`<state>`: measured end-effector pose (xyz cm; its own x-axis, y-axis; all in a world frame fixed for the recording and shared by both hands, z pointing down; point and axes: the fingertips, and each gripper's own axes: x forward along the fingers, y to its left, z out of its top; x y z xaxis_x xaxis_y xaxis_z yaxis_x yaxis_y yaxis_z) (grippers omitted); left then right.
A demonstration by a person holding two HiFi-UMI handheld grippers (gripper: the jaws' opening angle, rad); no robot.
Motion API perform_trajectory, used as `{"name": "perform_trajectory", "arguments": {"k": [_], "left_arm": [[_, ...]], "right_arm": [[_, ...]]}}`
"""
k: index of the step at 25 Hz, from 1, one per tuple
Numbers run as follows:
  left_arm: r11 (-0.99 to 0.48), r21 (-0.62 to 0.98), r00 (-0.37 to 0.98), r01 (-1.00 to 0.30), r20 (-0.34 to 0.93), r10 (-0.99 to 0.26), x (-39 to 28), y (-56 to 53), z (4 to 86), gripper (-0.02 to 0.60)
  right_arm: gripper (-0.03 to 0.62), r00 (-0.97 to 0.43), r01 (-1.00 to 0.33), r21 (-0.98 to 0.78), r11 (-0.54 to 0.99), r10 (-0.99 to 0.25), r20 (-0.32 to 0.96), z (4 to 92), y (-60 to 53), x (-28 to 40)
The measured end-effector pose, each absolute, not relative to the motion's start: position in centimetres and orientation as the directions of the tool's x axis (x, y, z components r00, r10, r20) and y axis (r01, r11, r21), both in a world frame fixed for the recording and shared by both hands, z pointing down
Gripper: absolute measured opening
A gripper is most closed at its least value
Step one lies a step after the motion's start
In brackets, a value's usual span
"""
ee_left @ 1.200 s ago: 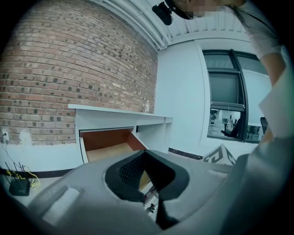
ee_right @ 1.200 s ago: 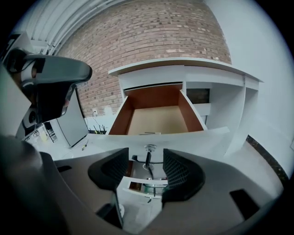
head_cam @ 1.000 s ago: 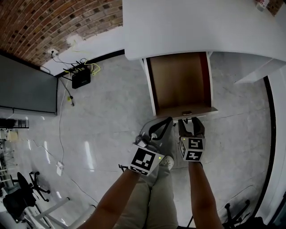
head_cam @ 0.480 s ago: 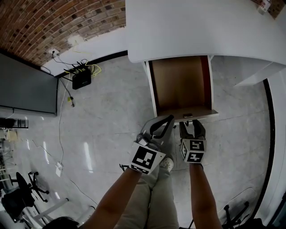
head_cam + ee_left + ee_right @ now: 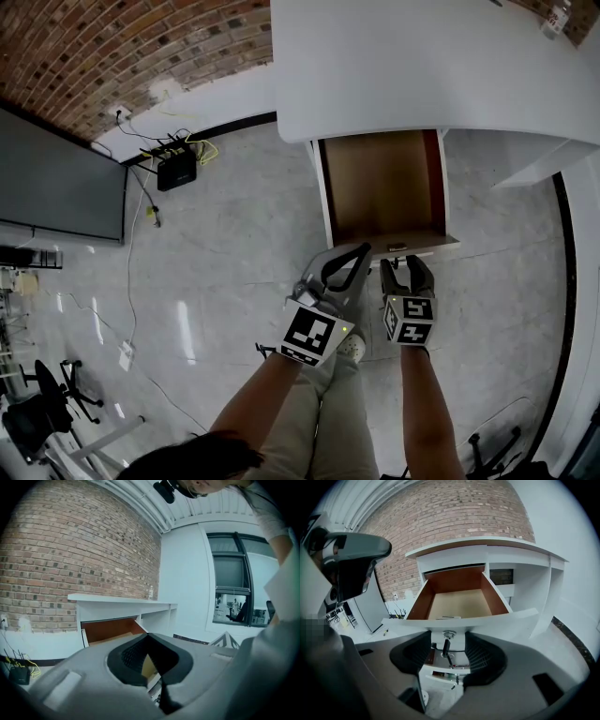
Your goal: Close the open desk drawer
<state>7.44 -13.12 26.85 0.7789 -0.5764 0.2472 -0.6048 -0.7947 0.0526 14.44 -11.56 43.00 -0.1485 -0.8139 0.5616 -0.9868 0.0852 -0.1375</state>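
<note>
Only the right gripper view shows the drawer's (image 5: 459,603) white front face-on: a round lock (image 5: 449,634) with a key (image 5: 445,647) hanging from it, framed between the spread, empty jaws of the right gripper (image 5: 449,657). The left gripper view shows the left gripper (image 5: 148,638) clenched on nothing, tips meeting, with the drawer's corner beyond. The head view shows the drawer pulled well out from under the white desk (image 5: 422,66), its inside brown, with both grippers just before its front.
</note>
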Motion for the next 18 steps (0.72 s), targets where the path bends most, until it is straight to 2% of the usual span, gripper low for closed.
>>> {"name": "perform_trajectory", "arguments": {"k": [18], "left_arm": [[-0.761, 0.078, 0.755, -0.644, 0.224, -0.616, 6.7, -14.9, 23.2, 0.005]], "right_arm": [[0.216, -0.153, -0.988, -0.105, 0.115, -0.847, 0.510, 36.6, -14.2, 14.8]]}}
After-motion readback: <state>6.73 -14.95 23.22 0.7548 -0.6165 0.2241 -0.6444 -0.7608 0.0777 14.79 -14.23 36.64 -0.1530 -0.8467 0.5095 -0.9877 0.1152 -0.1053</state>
